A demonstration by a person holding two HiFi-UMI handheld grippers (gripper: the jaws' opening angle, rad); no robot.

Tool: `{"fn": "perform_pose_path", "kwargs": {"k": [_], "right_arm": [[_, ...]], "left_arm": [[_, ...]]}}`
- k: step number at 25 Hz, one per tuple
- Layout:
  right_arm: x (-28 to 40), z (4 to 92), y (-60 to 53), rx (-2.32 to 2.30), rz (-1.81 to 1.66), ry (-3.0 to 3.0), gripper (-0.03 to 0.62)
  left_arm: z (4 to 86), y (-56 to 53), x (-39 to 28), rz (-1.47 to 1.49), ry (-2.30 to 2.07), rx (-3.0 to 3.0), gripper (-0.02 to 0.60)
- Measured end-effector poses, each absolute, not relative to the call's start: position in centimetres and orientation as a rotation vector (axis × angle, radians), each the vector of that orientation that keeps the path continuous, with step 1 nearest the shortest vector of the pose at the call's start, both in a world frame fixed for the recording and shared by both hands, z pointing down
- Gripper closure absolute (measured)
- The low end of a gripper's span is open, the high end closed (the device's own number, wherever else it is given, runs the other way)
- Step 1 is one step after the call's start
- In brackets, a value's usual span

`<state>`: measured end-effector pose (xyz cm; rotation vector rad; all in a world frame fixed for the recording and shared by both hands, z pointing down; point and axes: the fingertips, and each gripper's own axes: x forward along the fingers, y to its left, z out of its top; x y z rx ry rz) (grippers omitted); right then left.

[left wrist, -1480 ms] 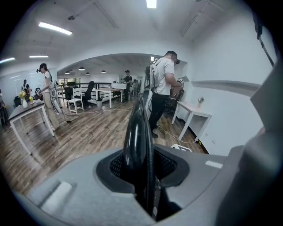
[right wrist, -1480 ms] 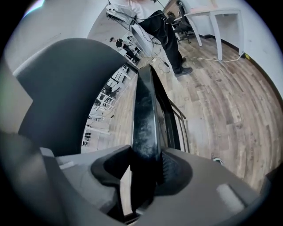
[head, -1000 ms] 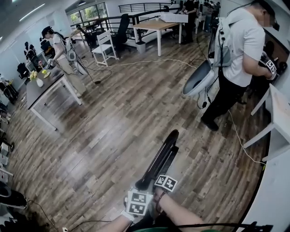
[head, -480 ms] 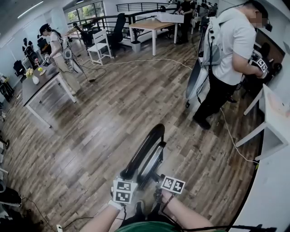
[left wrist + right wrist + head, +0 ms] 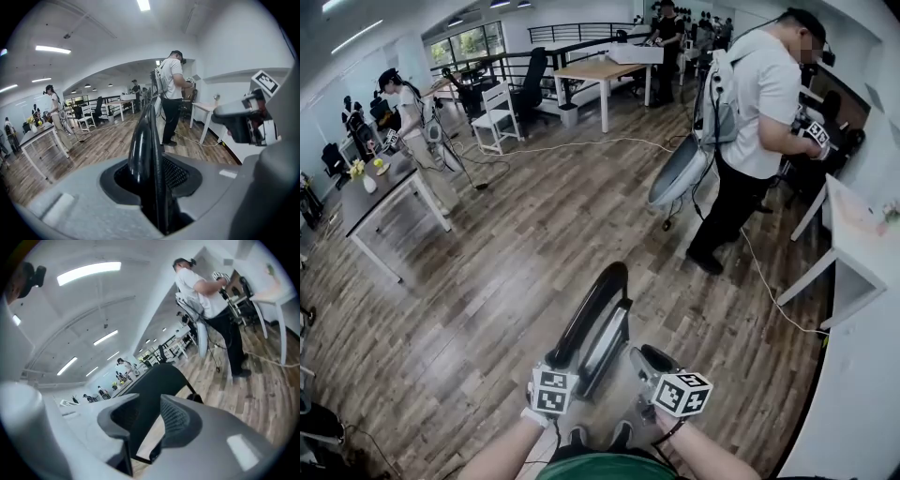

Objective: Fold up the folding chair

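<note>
Head view looking steeply down at a wood-plank floor in an open office. A black folding chair stands just in front of the wearer, seen edge-on as a thin, nearly flat slab that slants up and away. Two forearms reach in from the bottom edge, each holding a grey tool topped with a marker cube.

The left tongs are clamped on the near edge of the chair. In the left gripper view, the chair's glossy black rim runs straight up between the two pads of the left tongs, which press on it from both sides.

The right tongs sit just to the right of the chair. In the right gripper view, the right tongs stand apart, and the chair's dark panel shows in the gap between them; contact cannot be made out.

Further off on the right, a person in a white shirt stands facing a white desk. A pale cable trails across the floor near that person's feet. On the left, a dark desk stands with another person behind it.
</note>
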<state>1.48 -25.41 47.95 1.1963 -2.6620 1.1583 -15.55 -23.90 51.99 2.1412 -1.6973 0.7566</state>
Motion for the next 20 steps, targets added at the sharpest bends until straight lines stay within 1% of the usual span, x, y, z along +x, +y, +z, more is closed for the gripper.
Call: {"fn": "perform_pose_path", "kwargs": {"k": [3,5,8,12,14,16,18,20], "right_arm": [[2.0,43.7,-24.0,1.266,0.879,-2.734,0.456],[2.1,41.2,-22.8,1.319,0.694,-2.754,0.482],[2.4,37.9,-21.0,1.440,0.445,-2.745,0.502],[2.0,33.9,-18.9,1.605,0.169,-2.689,0.514],[1.3,31.8,-17.4,1.646,0.016,-2.662,0.535],[0.6,29.8,-15.7,1.671,-0.141,-2.625,0.575],[0.2,28.4,-14.3,1.701,-0.243,-2.584,0.591],[0.0,27.8,-13.3,1.737,-0.287,-2.538,0.591]], "left_arm": [[52.2,-23.3,-15.0,0.778,-1.672,2.185,0.449],[52.4,-22.9,-14.9,0.784,-1.654,2.214,0.449],[53.0,-22.4,-15.0,0.795,-1.611,2.239,0.453],[53.3,-22.6,-15.4,0.800,-1.559,2.319,0.454],[53.4,-22.6,-15.9,0.796,-1.532,2.341,0.454],[53.3,-22.5,-16.5,0.785,-1.513,2.361,0.454],[53.2,-22.7,-16.9,0.770,-1.488,2.385,0.454],[53.2,-22.9,-17.0,0.756,-1.455,2.414,0.454]]}}
